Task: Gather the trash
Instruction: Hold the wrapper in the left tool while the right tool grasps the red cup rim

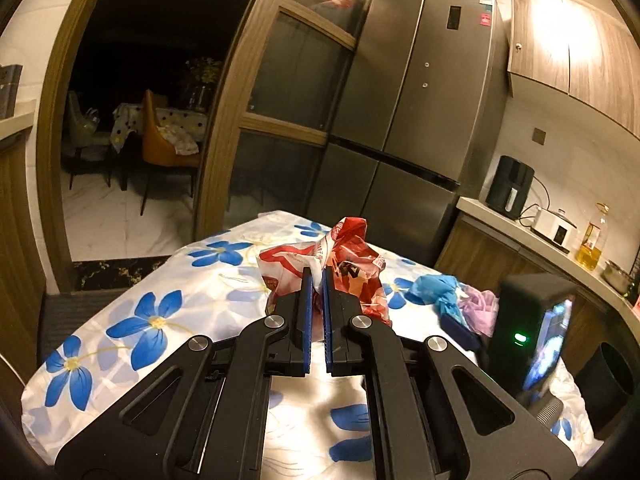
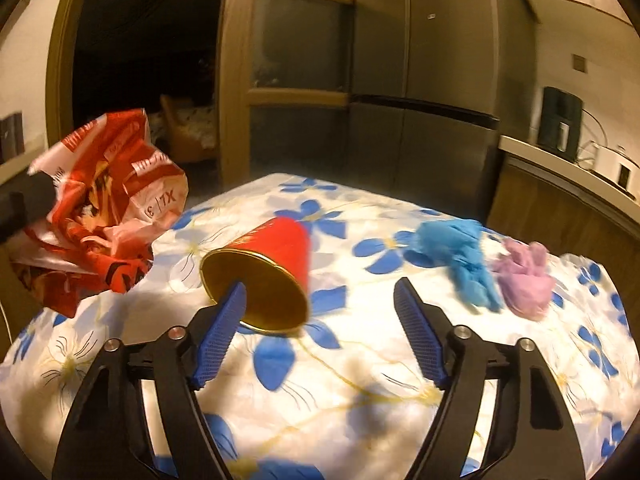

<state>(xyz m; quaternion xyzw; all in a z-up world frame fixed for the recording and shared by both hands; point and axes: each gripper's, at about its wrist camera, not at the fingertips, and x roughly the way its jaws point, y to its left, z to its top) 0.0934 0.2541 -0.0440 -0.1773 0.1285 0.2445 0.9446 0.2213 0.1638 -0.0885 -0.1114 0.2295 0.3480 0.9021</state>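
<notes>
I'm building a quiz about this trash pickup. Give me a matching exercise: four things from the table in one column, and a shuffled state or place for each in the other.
Things:
1. red and white plastic bag
2. red paper cup
3. blue crumpled bag
4. purple crumpled bag

States:
A. lying on its side, open mouth toward the right gripper
B. pinched in the shut left gripper
C. nearest the tablecloth's right edge
D. lying between the cup and the purple bag

Pairs: 1-B, 2-A, 3-D, 4-C
</notes>
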